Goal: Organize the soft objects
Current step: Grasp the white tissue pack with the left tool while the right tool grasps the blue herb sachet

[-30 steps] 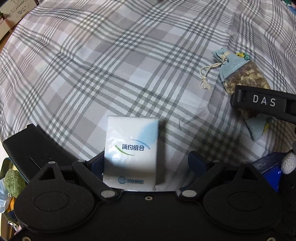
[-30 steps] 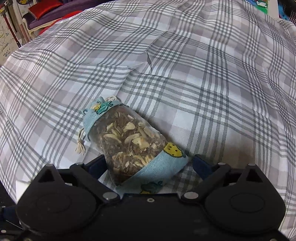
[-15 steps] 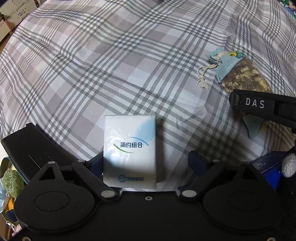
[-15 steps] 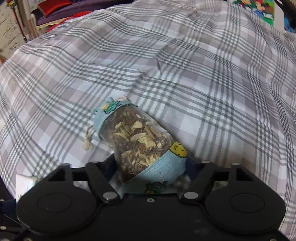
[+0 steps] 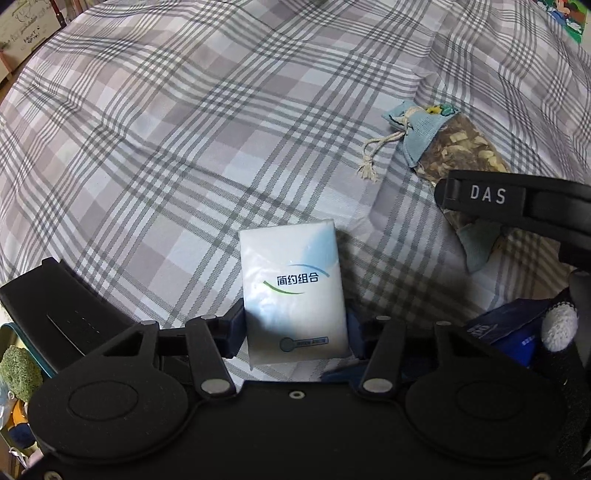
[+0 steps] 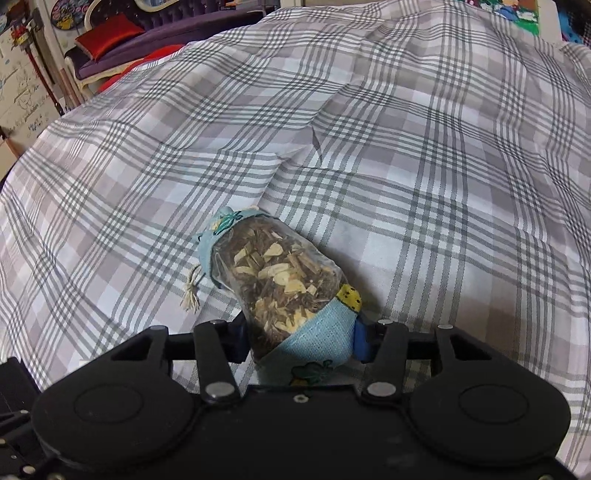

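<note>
Nearby, black case (image 5: 48, 306) beside left tongs (image 5: 295, 332), green plush (image 5: 16, 373), plaid bedspread (image 5: 184, 147)

Black gripper (image 5: 295, 332) housing, blue-padded jaws, silver screws.

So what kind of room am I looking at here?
Most likely a bedroom: a plaid bedspread covers a bed-like surface, with a red cushion on purple upholstered furniture behind it.
</note>
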Available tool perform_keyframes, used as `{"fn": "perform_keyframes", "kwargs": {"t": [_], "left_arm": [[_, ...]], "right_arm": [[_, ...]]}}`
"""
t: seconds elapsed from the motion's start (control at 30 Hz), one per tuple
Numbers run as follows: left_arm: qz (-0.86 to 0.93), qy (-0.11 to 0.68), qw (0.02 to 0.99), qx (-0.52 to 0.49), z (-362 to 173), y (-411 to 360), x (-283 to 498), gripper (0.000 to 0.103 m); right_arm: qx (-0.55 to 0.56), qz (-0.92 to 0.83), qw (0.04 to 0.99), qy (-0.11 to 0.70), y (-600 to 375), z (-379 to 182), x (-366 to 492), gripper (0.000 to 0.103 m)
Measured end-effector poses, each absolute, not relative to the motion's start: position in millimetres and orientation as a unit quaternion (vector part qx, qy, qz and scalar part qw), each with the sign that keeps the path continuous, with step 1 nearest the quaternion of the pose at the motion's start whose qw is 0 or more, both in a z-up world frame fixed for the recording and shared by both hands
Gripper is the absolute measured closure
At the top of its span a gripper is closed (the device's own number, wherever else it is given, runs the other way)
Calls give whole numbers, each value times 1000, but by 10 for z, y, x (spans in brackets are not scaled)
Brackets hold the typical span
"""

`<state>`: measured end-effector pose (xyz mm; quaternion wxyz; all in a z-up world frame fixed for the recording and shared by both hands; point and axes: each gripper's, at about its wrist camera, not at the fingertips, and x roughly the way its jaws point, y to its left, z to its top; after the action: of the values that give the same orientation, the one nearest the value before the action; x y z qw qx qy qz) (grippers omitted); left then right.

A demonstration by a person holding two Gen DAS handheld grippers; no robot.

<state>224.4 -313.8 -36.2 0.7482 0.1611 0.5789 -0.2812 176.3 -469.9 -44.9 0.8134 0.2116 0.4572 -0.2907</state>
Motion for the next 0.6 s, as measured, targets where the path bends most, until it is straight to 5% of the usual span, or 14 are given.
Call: {"fn": "perform_keyframes", "kwargs": {"t": [0.6], "left_arm": [[-315, 562, 759, 89, 416, -2860, 2193, 52]], "right_arm": [[299, -347, 805, 376, -5136, -251, 1273, 56]]}}
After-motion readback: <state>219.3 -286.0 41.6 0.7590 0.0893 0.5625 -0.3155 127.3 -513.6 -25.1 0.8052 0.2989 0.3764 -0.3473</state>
